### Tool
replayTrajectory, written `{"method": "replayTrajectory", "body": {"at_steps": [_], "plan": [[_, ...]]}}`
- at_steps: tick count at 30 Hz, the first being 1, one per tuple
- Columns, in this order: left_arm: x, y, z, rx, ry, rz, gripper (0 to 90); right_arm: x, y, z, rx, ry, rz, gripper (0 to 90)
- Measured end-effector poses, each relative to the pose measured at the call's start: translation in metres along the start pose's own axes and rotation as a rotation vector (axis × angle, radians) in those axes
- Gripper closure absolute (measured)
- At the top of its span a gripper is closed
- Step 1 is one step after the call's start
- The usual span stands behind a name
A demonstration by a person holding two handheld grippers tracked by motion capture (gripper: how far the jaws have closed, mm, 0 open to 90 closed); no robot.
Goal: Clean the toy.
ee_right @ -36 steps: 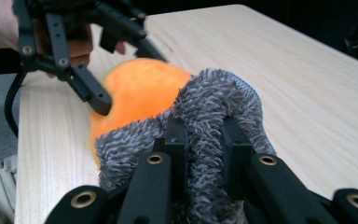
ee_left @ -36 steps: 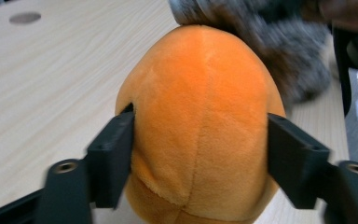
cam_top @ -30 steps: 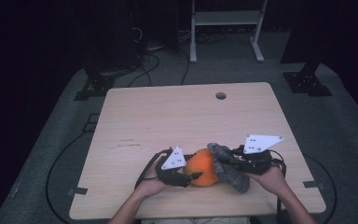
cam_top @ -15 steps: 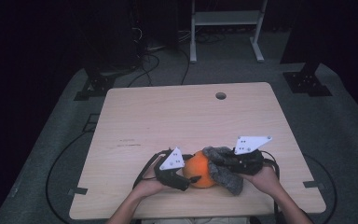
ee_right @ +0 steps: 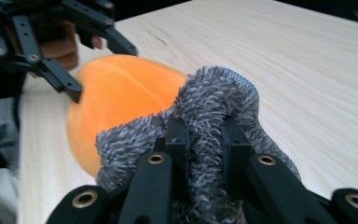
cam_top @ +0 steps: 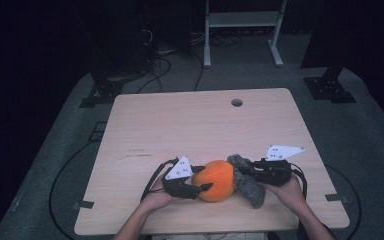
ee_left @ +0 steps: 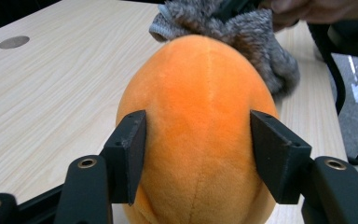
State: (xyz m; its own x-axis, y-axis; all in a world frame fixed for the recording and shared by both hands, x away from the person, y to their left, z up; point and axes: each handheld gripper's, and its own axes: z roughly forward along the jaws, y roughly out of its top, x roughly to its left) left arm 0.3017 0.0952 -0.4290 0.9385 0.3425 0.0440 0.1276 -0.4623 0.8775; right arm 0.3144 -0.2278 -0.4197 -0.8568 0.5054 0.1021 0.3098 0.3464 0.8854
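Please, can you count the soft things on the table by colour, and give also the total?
Orange: 1, the plush ball
Grey: 1, the fuzzy cloth
Total: 2

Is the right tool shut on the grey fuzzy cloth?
Shut: the right tool pinches a fold of the grey fuzzy cloth between its pads.
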Motion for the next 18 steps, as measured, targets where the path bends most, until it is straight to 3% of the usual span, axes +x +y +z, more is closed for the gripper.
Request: {"method": "replayTrajectory", "body": {"at_steps": [3,8,10,12,14,16,18], "plan": [[0.002,-0.004,-0.002,-0.004,-0.009,-0.016,39.9,-0.002,-0.001,-0.004,-0.02,-0.002,0.02,76.5],[0.003,-0.004,-0.001,-0.003,-0.015,-0.02,39.9,0.011,0.007,0.002,-0.092,0.074,0.02,76.3],[0.004,-0.005,-0.002,0.002,-0.014,-0.021,39.9,0.014,0.007,0.008,-0.052,0.054,-0.006,76.2],[0.005,-0.007,-0.003,-0.001,-0.017,-0.026,39.9,0.009,0.004,0.01,-0.053,0.062,0.017,76.2],[0.006,-0.007,-0.003,-0.006,-0.023,-0.038,39.9,0.004,0.0,0.008,-0.028,0.028,0.018,76.3],[0.006,-0.007,-0.003,-0.007,-0.024,-0.037,39.8,-0.002,-0.006,0.005,-0.031,0.021,0.056,76.3],[0.006,-0.007,-0.002,-0.005,-0.026,-0.03,39.7,-0.001,-0.007,0.001,-0.041,0.013,0.056,76.2]]}}
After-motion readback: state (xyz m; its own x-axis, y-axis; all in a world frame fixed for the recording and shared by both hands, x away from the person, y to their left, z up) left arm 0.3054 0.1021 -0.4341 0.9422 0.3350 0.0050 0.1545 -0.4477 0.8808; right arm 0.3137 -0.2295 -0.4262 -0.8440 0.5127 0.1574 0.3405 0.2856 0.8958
